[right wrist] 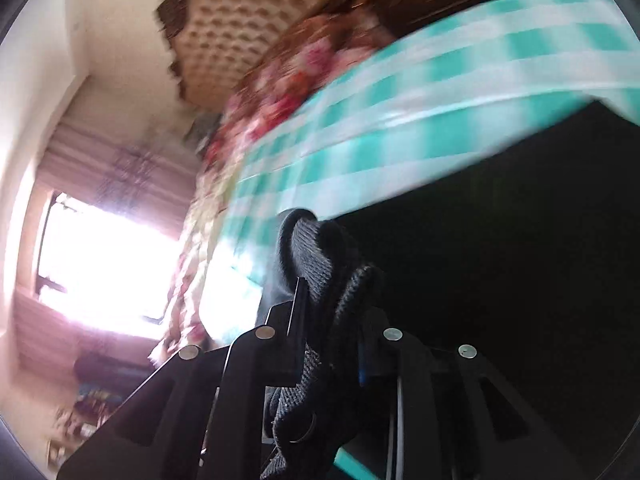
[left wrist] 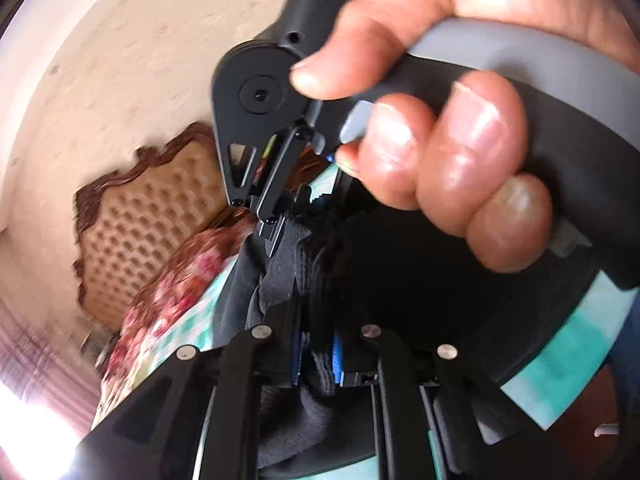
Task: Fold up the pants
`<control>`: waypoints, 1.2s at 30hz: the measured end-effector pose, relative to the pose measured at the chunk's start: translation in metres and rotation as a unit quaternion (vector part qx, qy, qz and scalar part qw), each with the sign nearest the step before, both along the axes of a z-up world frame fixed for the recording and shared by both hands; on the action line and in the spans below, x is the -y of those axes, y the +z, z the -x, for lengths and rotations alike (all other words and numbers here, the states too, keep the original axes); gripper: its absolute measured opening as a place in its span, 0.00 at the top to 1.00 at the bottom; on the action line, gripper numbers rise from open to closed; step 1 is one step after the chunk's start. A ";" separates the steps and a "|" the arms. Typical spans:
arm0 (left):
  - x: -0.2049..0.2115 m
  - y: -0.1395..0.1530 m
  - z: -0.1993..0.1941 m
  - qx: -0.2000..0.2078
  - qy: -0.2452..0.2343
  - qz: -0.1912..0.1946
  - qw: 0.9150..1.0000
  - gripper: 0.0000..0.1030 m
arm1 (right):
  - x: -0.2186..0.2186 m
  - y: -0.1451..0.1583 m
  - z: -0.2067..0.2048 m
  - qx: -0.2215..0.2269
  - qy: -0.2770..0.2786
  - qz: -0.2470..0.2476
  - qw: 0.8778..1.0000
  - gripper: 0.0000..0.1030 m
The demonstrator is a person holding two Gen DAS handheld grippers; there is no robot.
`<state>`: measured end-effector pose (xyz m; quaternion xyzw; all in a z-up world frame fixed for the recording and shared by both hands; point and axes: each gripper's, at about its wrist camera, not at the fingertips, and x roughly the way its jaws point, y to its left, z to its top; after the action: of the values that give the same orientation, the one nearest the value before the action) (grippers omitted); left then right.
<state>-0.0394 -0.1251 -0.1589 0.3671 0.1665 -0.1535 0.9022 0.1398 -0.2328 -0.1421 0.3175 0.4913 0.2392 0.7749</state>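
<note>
Between the fingers of both claws sits the dark pants [right wrist: 320,276] fabric, a ribbed hem or waistband by its look, bunched and raised off the bed [right wrist: 440,92] with its teal-and-white checked sheet. The left claw [left wrist: 316,356] is clamped on a thick fold of it, and the right claw [right wrist: 332,344] is pinched tight on another gathered edge; the rest of the garment spreads dark across the sheet below. From the left wrist view, the right claw's body fills the upper frame, the person's hand [left wrist: 460,152] squeezing its grey handle, so the 2 grips are close together. I judge this the lift that starts a fold: next, both edges should travel together, kept taut and level, over the lying cloth. Beyond lie a floral blanket [right wrist: 288,80] and tufted headboard [left wrist: 156,216]. No containers show.
</note>
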 end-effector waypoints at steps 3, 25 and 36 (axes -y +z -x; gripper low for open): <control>0.024 -0.025 0.003 -0.027 -0.025 -0.015 0.999 0.89 | 0.031 -0.025 0.010 -0.026 -0.023 0.022 0.999 0.78; 0.011 -0.007 0.025 -0.046 -0.013 0.111 0.993 0.37 | 0.065 -0.028 0.036 0.063 -0.076 0.128 0.987 0.79; -0.173 0.016 -0.035 -0.158 0.174 0.367 0.900 0.97 | -0.004 0.042 0.117 0.213 -0.106 0.277 0.931 0.06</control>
<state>-0.0047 0.0478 -0.1427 -0.0534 0.2996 -0.1004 0.9473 0.0230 -0.2292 -0.0996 0.0823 0.3245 0.0721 0.9395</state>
